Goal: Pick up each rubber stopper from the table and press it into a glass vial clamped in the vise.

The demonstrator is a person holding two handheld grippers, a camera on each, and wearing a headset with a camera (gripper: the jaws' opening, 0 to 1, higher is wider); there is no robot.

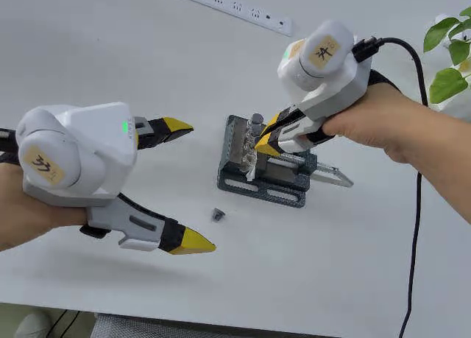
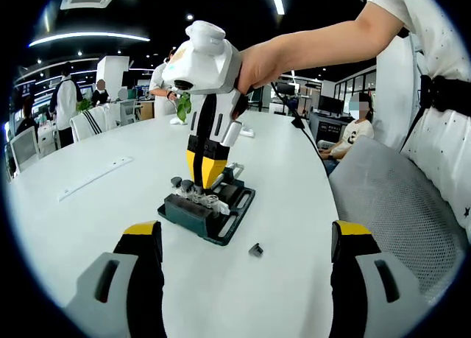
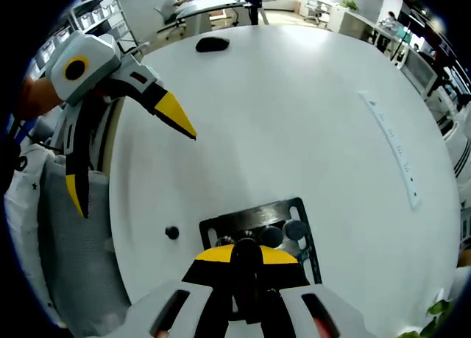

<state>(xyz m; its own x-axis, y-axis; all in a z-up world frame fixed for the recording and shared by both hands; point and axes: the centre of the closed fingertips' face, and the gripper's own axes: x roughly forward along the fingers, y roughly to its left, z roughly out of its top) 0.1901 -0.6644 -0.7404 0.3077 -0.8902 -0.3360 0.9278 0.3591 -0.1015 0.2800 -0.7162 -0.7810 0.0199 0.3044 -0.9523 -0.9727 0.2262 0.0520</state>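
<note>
Small dark-grey rubber stopper [image 1: 218, 215]: likely light, soft, grippy; pinch its sides. Lies at seven o'clock from dark metal vise [image 1: 254, 185]. Left gripper [image 1: 197, 185] gapes wide, empty. Right gripper [image 1: 265, 141] has its jaws closed together above clear glass vials [image 1: 251, 160]; hold unclear.

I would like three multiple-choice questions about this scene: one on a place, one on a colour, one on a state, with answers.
1. Where is the loose stopper? A. on the table beside the vise B. on a chair C. in a drawer
2. What colour are the claw tips? A. red B. yellow C. blue
3. How is the left claw? A. shut on a vial B. shut, empty C. open
Answers: A, it lies alone on the bare table; B, every tip is yellow; C, its jaws stand wide apart.
</note>
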